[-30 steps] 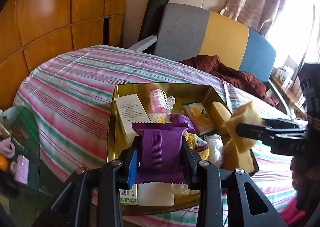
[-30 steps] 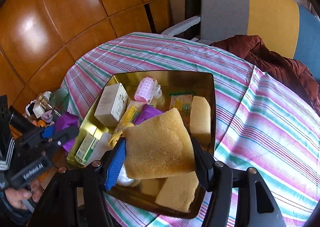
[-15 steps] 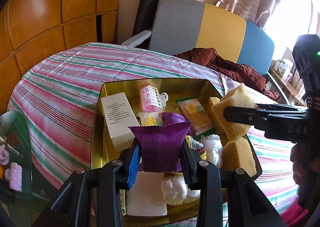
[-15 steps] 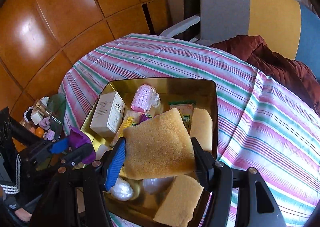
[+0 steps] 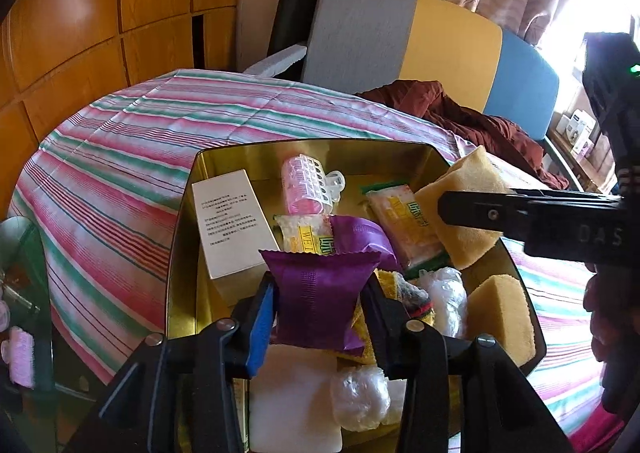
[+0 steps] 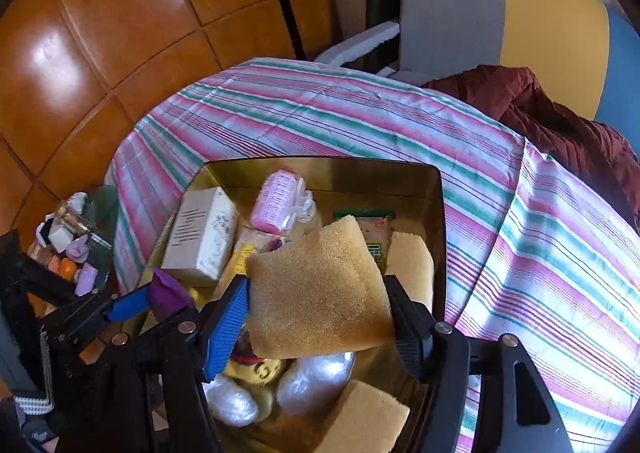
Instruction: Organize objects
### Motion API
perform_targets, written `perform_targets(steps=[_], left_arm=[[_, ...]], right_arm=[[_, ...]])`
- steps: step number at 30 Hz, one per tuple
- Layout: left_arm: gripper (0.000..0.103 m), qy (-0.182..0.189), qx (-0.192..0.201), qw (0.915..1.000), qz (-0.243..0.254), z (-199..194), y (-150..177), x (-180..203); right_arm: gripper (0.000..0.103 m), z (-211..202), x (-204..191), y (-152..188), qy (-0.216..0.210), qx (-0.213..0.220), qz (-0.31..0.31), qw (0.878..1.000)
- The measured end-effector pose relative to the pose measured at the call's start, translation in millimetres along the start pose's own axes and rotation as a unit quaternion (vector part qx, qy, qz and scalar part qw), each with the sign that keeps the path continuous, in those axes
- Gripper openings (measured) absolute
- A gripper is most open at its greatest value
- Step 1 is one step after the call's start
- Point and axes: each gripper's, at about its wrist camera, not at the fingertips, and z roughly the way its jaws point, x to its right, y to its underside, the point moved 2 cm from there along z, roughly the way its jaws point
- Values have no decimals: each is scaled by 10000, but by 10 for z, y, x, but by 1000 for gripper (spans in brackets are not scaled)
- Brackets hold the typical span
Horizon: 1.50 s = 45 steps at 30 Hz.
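A gold tin box (image 5: pixel 312 151) (image 6: pixel 328 169) sits on a striped bedspread and holds many small items. My left gripper (image 5: pixel 320 305) is shut on a purple packet (image 5: pixel 316 293) and holds it over the box's near part; it also shows in the right wrist view (image 6: pixel 168 293). My right gripper (image 6: pixel 316 309) is shut on a yellow sponge (image 6: pixel 316 293) above the box's right side; the sponge also shows in the left wrist view (image 5: pixel 464 193). Inside lie a white carton (image 5: pixel 232 225), a pink hair roller (image 5: pixel 304 185), wet-wipe packs (image 5: pixel 404 225), clear wrapped balls (image 5: pixel 360 397) and another sponge (image 5: pixel 500 317).
The striped bedspread (image 6: pixel 540 253) spreads around the box. A dark red garment (image 5: pixel 472 121) lies at the far side before a grey, yellow and blue headboard (image 5: pixel 452 41). A glass side table (image 6: pixel 76 245) with small trinkets stands at the left. Wooden wall panels (image 6: pixel 120 25) are behind.
Both grippers have moved forward over the box with their loads. The purple packet now hangs over the box's middle front and the sponge sits further in over the right side.
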Motion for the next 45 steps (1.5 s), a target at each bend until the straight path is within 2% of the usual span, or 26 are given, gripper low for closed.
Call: perform_targets(steps=[1, 3, 4, 19, 30, 37, 40, 45], left_arm=[[45, 2, -4, 10000, -2, 6, 0, -4], [56, 19, 6, 10000, -15, 11, 6, -10], [63, -3, 26, 10000, -16, 10, 6, -14], [63, -33, 168, 9998, -120, -87, -27, -55], [80, -318, 491, 9970, -507, -431, 3, -362], [103, -453, 577, 9965, -396, -625, 90, -230], [103, -484, 721, 9958, -301, -749, 106, -105], [103, -772, 1050, 9914, -113, -957, 111, 89]], right_arm=[[74, 22, 5, -3, 3, -11, 21, 10000], [81, 55, 14, -5, -1, -32, 27, 10000], [81, 70, 15, -4, -10, -43, 21, 10000], [81, -22, 43, 107, 56, 53, 139, 9999], [84, -274, -35, 375, 457, 372, 153, 9981], [84, -465, -75, 695, 816, 625, 278, 9943], [84, -573, -108, 831, 972, 774, 265, 9919], [84, -696, -143, 972, 1076, 914, 268, 9896]])
